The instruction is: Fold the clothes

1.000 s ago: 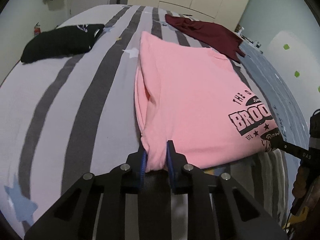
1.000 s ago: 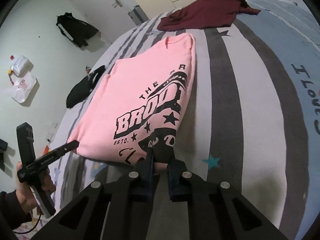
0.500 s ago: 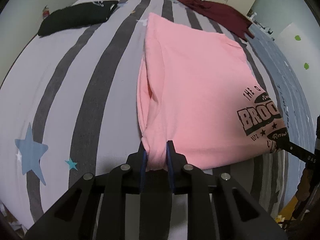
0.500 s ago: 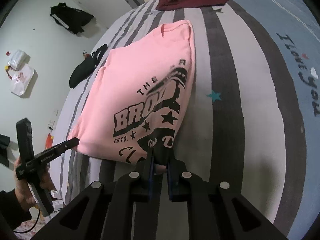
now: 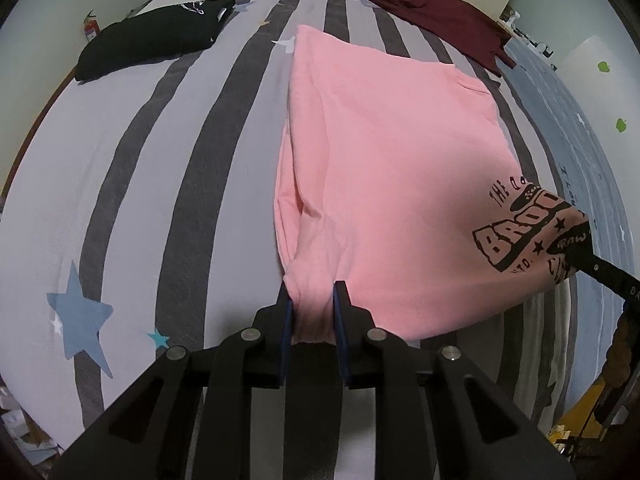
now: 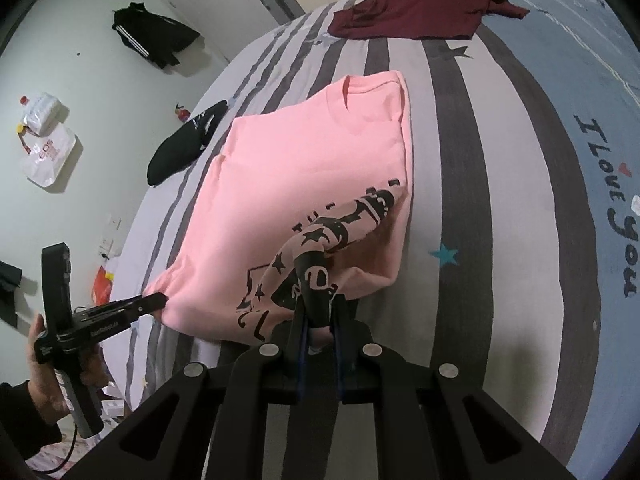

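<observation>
A pink T-shirt with black print lies folded lengthwise on the striped bed, its near end lifted off the sheet. My left gripper is shut on the near left corner of that end. My right gripper is shut on the near right corner, where the printed cloth bunches up between the fingers. In the right wrist view the pink T-shirt runs away to its collar at the far end, and the left gripper shows at the lower left, held by a hand. The right gripper shows at the right edge of the left wrist view.
A black garment lies folded at the far left of the bed. A maroon garment is spread at the far end. A blue blanket with lettering covers the bed's right side. Bags hang on the wall.
Both grippers have risen and lifted the near end of the pink T-shirt off the bed; its printed corner now bunches up at the right gripper. The bed looks farther below.
</observation>
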